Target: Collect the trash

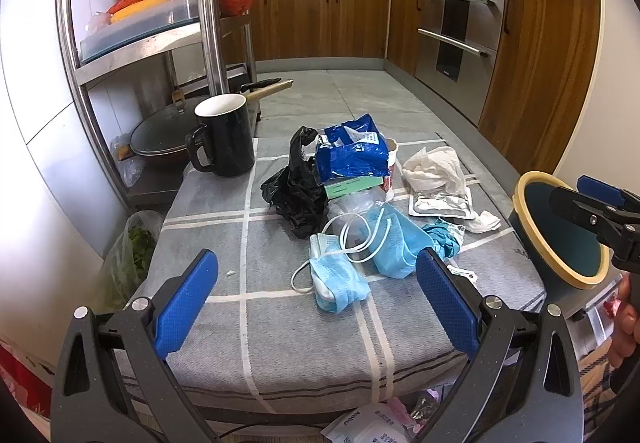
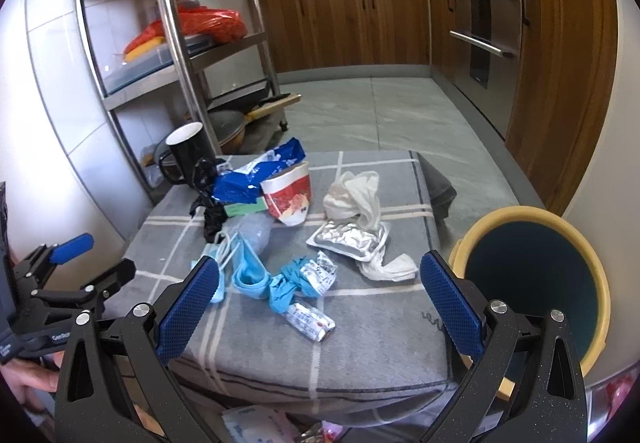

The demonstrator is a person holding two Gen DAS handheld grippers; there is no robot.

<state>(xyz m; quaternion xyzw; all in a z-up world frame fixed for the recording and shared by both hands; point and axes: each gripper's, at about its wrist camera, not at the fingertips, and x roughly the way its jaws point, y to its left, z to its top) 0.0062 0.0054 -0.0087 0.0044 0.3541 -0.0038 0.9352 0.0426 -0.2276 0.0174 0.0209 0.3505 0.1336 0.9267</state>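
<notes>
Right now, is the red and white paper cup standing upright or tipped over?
Tipped over: the paper cup lies on its side against the blue packet, its open mouth facing up and left.

Both wrist views look forward and slightly down across the grey checked bench [image 1: 304,343] from its near edge toward the kitchen cabinets, close to the trash heap. The left view sits left of the blue snack bag [image 1: 352,151], the right view right of it. Both share the heap, black mug [image 2: 188,151] and yellow-rimmed bin [image 2: 532,279].
</notes>
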